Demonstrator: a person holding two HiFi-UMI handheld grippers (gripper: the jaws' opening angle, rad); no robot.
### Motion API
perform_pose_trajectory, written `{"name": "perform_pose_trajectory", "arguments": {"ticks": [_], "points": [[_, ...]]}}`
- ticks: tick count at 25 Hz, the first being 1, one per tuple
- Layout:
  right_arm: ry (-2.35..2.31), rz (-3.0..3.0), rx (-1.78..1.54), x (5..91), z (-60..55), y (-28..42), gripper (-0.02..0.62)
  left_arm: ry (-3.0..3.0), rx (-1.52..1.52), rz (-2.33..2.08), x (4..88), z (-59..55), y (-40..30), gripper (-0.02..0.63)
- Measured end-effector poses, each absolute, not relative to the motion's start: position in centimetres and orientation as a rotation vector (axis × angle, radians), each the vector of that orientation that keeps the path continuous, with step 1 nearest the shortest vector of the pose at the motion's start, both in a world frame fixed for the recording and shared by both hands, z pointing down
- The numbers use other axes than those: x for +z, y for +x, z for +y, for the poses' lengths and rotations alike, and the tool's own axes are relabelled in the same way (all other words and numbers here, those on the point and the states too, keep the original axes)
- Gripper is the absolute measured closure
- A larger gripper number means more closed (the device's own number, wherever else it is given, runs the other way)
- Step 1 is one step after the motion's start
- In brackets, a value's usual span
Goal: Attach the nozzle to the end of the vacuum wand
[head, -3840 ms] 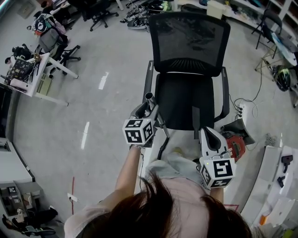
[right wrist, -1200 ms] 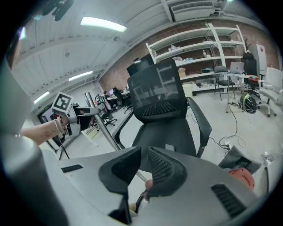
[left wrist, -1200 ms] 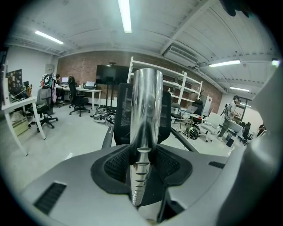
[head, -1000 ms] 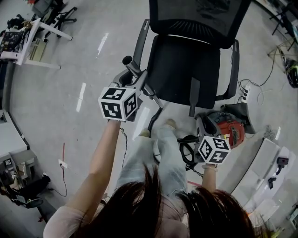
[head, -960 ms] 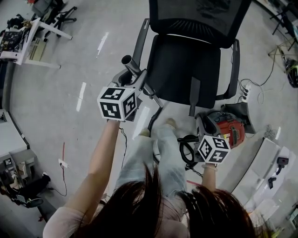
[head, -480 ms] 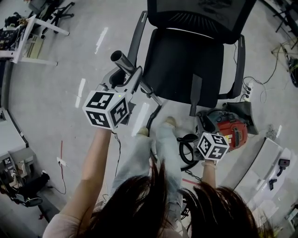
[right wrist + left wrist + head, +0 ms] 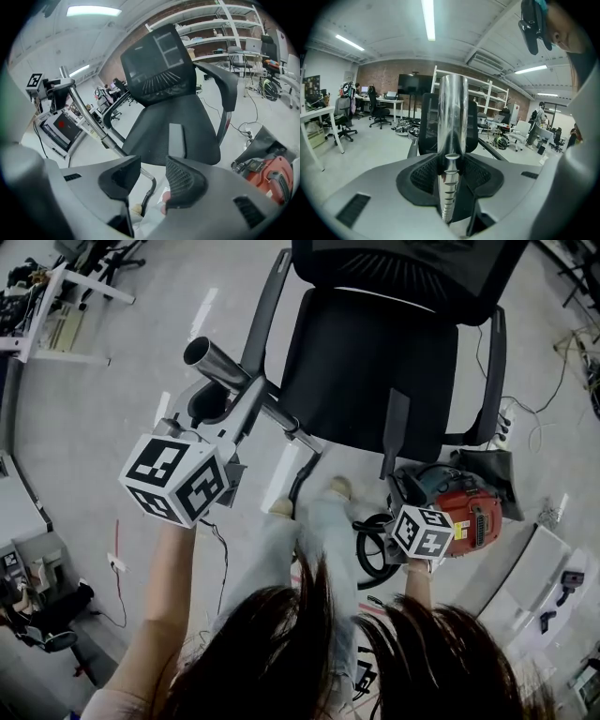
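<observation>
My left gripper (image 7: 231,399) is shut on the chrome vacuum wand (image 7: 217,365), whose open end points up and to the left. In the left gripper view the wand (image 7: 452,140) runs straight out between the pads. A flat black nozzle (image 7: 395,430) lies on the seat of the office chair (image 7: 328,381), near its front right. My right gripper (image 7: 403,495) hangs low beside the red vacuum body (image 7: 469,512). Its jaws have just been opening and nothing is between them. In the right gripper view (image 7: 150,176) the nozzle (image 7: 176,139) lies just beyond the pads.
The black hose (image 7: 367,554) coils on the floor by the person's legs. A power strip and cables (image 7: 511,423) lie right of the chair. Desks and chairs (image 7: 56,306) stand at the far left. White cabinets (image 7: 553,577) stand at the right.
The right gripper has sunk toward the floor beside the red vacuum and its jaws have spread. The left gripper keeps its hold on the wand and shows larger and further left in the head view.
</observation>
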State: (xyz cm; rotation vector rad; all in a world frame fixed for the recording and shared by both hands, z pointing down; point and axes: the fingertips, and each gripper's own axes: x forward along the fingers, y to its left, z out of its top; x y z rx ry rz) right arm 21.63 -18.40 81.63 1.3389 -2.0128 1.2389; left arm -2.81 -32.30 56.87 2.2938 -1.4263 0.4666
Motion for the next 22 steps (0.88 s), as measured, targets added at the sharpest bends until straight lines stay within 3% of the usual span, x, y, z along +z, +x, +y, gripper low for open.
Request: {"name": "perform_pose_trajectory", "arguments": {"ticks": [22], "points": [[1.176,-1.885,1.347,92.0,-19.3,22.7,0.413,2.287,0.483,-1.394,57.6,-32.5,-2.3,0.446]]}}
